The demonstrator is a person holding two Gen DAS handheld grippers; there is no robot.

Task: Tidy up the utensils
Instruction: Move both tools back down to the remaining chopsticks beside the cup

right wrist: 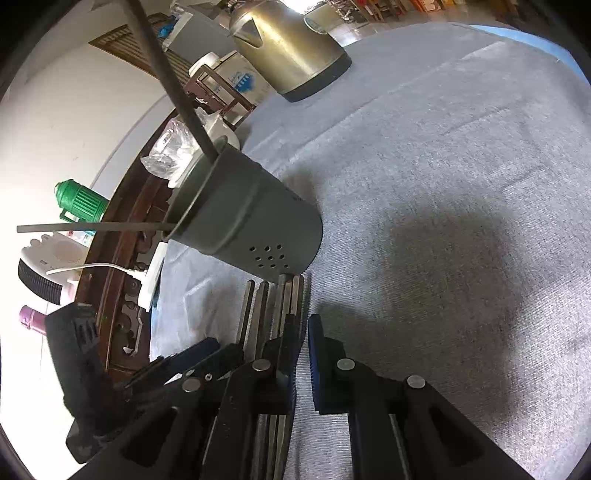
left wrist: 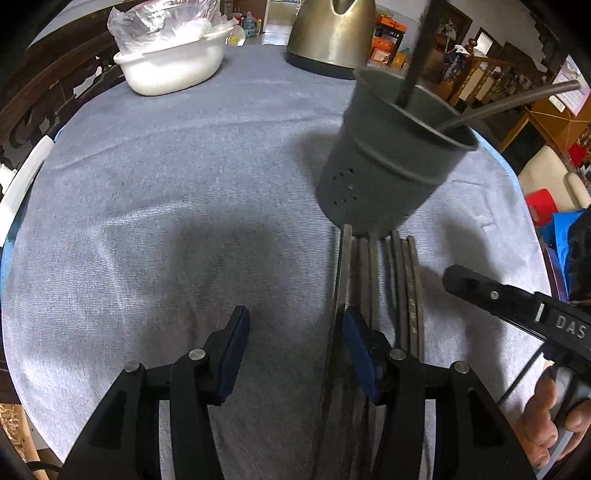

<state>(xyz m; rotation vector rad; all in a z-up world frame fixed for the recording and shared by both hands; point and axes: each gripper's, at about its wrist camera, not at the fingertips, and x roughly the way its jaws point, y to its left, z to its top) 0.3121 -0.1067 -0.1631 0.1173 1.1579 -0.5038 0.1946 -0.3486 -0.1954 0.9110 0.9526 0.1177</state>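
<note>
A grey perforated utensil holder [left wrist: 388,162] stands on the grey cloth and holds two dark chopsticks [left wrist: 421,51]. It also shows in the right wrist view [right wrist: 251,225]. Several dark chopsticks [left wrist: 402,288] lie side by side on the cloth in front of it; they also show in the right wrist view [right wrist: 280,306]. My left gripper [left wrist: 295,343] is open, its right pad [left wrist: 360,354] against the leftmost stick [left wrist: 341,280]. My right gripper [right wrist: 302,354] is open by a narrow gap, over the right edge of the bundle. Its black body [left wrist: 517,314] shows in the left wrist view.
A steel kettle [left wrist: 332,33] and a white bowl with a plastic bag [left wrist: 173,55] stand at the far side of the round table. The carved wooden table rim [right wrist: 122,258] runs along the left. A green flask [right wrist: 81,203] and clutter lie beyond it.
</note>
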